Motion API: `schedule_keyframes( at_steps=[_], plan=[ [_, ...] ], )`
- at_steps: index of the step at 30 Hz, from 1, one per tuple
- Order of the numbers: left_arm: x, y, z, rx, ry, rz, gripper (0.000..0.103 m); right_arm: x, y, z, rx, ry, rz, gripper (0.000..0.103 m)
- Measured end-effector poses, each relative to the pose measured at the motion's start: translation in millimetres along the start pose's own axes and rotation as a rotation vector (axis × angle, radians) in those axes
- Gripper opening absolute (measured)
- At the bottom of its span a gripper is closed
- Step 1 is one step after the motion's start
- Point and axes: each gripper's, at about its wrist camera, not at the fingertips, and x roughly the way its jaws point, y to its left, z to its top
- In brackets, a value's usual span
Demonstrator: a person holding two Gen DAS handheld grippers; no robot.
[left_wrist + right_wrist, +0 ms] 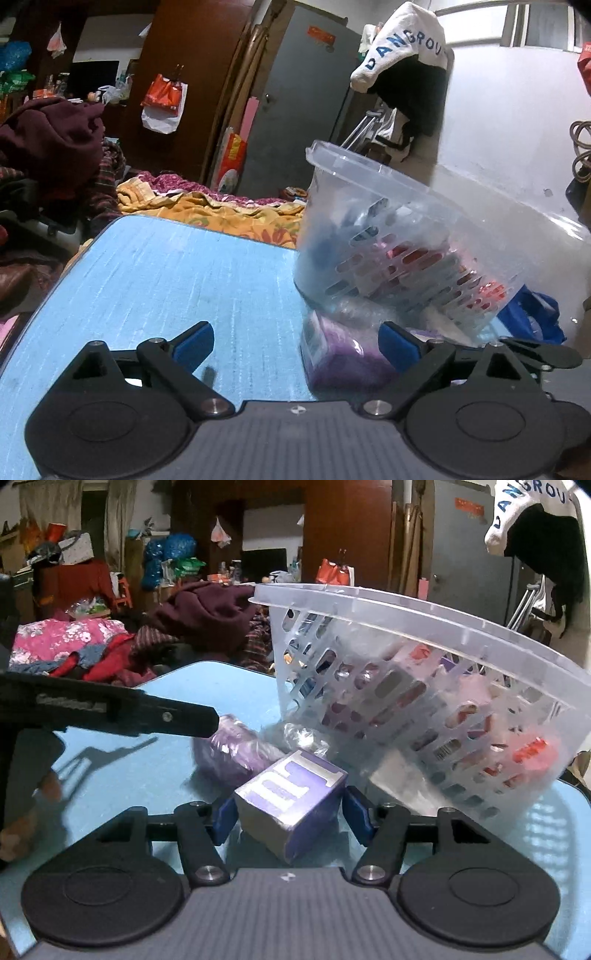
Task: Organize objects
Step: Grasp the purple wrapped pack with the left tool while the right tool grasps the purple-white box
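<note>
Right wrist view, right claw (288, 818) astride purple box (291, 797) (contact unclear), tilted basket (424, 627) beside.

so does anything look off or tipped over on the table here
Yes: the clear slotted basket is tilted, not flat on the blue table. Beside its low edge, a purple box and a purple wrapped pack lie outside it on the table.

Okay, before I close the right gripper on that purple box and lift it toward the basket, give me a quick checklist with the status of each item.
1. Purple box sits between the right gripper pads: ok.
2. Pads pressing on the box: cannot tell.
3. Left gripper open, holding nothing: ok.
4. Left gripper clear of the box: ok; it is beside the purple wrapped pack.
5. Basket upright: not ok, tilted.
6. Room in the basket: cannot tell.
</note>
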Motion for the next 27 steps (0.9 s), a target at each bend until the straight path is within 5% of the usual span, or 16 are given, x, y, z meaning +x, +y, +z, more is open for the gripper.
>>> schedule_keyframes(
  at_steps=[2,8,14,15,17,27],
  plan=[
    [0.7,-4.0,-1.2,0.016,0.003,0.009,0.097,-10.6,-6.8,-7.3,0.025,-0.008,0.021,0.049],
    [1.8,-30.1,-5.6,0.127,0.010,0.001,0.097,-49.2,-36.0,-27.6,0.118,-0.063,0.025,0.047],
    [22.7,-52.9,-8.4,0.156,0.097,0.025,0.097,-56.5,-43.5,-34.7,0.144,-0.088,0.005,0.046],
    [24.1,-53.7,-8.7,0.151,0.102,0.032,0.089,-57.2,-44.6,-37.2,0.148,-0.088,0.017,0.046],
    [21.0,-52.3,-9.4,0.144,0.086,0.026,0.069,-58.1,-43.3,-38.1,0.147,-0.106,0.011,0.046],
    [-15.5,-39.7,-13.4,0.073,-0.108,-0.068,0.069,-69.3,-45.4,-47.3,0.167,-0.186,-0.002,0.045]
  ],
)
